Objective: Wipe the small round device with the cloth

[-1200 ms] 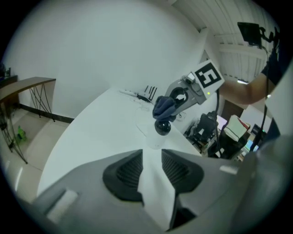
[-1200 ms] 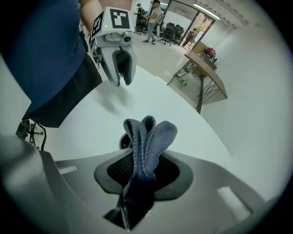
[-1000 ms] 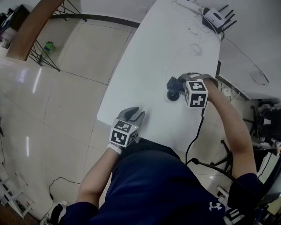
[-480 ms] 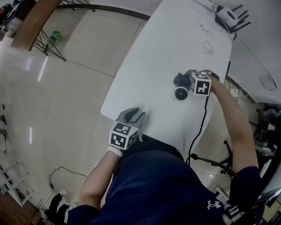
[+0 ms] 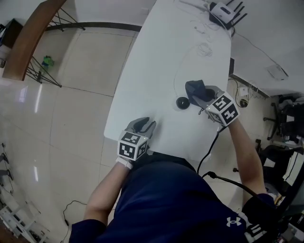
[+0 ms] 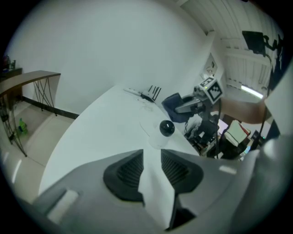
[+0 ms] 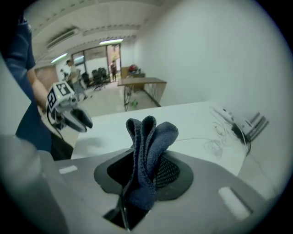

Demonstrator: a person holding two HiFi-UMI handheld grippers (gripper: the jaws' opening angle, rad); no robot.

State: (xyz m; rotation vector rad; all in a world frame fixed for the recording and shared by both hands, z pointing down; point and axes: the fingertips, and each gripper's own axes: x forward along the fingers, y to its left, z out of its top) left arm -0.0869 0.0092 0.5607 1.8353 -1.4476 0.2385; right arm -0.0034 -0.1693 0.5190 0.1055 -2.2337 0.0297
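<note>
The small round black device (image 5: 182,102) sits on the white table (image 5: 156,61), near its right edge. Just right of it, my right gripper (image 5: 205,98) is shut on a folded dark blue cloth (image 5: 194,88), which hangs close beside the device; whether they touch I cannot tell. In the right gripper view the cloth (image 7: 149,141) stands up in folds from between the pads. My left gripper (image 5: 143,125) rests at the table's near edge, open by a narrow gap with nothing in it. The left gripper view shows the device (image 6: 166,128) ahead and the cloth (image 6: 172,102) beyond it.
A white router with black antennas (image 5: 222,10) lies at the table's far end, with thin loose cables (image 5: 204,47) nearby. A black cable (image 5: 209,152) hangs off the table's right edge. Tiled floor (image 5: 71,95) lies to the left, office chairs (image 5: 285,128) to the right.
My right gripper has swung with the cloth from above the device to its right side, leaving the device exposed. The left gripper has stayed put.
</note>
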